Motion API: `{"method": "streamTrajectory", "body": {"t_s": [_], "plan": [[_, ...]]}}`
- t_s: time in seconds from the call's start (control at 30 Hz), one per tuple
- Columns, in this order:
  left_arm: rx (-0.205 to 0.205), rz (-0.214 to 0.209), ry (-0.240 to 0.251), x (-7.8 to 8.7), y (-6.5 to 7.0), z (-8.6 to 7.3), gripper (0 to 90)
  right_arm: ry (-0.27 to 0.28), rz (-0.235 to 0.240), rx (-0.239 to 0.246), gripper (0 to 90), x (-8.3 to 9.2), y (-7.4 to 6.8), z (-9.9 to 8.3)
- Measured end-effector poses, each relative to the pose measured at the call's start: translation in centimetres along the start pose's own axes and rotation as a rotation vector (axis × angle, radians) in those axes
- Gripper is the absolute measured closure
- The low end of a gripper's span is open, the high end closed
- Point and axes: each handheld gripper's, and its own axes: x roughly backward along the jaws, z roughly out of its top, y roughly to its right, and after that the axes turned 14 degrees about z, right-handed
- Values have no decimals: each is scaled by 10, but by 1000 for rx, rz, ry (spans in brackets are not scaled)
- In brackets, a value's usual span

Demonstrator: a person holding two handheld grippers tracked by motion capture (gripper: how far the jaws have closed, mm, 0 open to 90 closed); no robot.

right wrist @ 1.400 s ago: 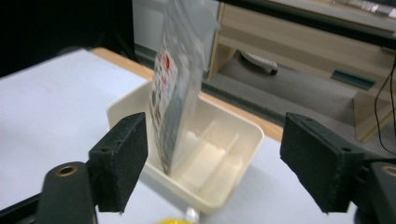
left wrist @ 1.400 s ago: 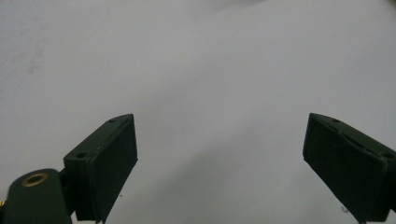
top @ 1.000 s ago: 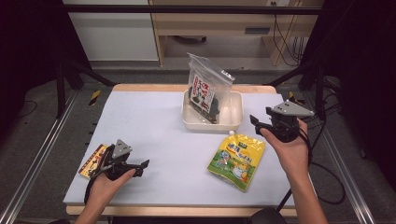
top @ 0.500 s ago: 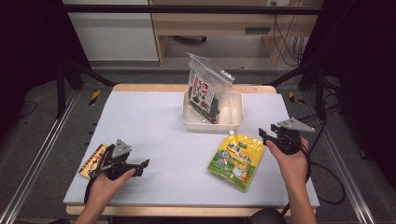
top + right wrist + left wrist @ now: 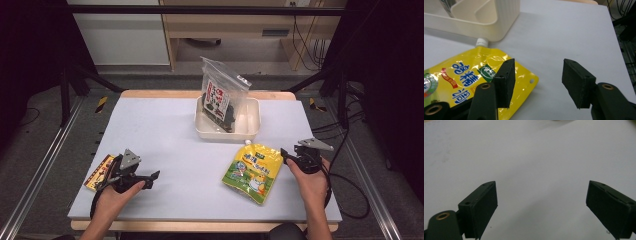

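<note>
A yellow spouted pouch [image 5: 254, 171] lies flat on the grey table top, its white cap toward the tray. My right gripper [image 5: 286, 154] hovers low at the pouch's right edge. In the right gripper view its jaws [image 5: 537, 72] stand apart, having just been opening a little; one jaw is over the corner of the pouch [image 5: 461, 75], the other over bare table, and nothing is pressed between them. My left gripper [image 5: 152, 177] rests at the front left, open, with bare table between its jaws [image 5: 541, 205].
A cream tray [image 5: 250, 131] at the back centre holds an upright clear bag of dark snacks [image 5: 221, 97]; the corner of the tray [image 5: 486, 27] is close ahead of the right gripper. A small orange packet [image 5: 100, 171] lies by the left hand. Cables trail off the table's right side.
The right hand has come down and toward me, from above the table's right edge to just beside the pouch. The left hand has stayed put.
</note>
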Motion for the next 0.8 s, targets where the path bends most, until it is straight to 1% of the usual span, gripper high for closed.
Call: {"method": "streamTrajectory", "body": {"t_s": [0.1,0.13,0.17,0.37,0.4,0.47,0.53,0.67,0.8], "plan": [[-5,0,6,1,0,1,100,-5,5,3,431,0,1,-3],[-6,2,7,1,0,1,100,-7,-2,1,424,0,1,-4],[-1,1,10,1,1,2,100,-5,1,2,418,0,2,-5],[0,-10,8,1,0,2,99,-5,36,-35,358,-5,5,-7],[1,-10,10,1,0,2,100,-11,43,-45,349,-7,6,-7],[-4,-9,12,1,0,3,100,-33,49,-35,330,-10,7,-7],[-5,-10,12,1,1,3,100,-44,71,-53,309,-14,9,-9],[-16,-12,12,1,5,3,100,-66,80,-50,301,-18,11,-11],[-19,-16,10,1,6,4,100,-79,93,-67,300,-22,13,-13]]}}
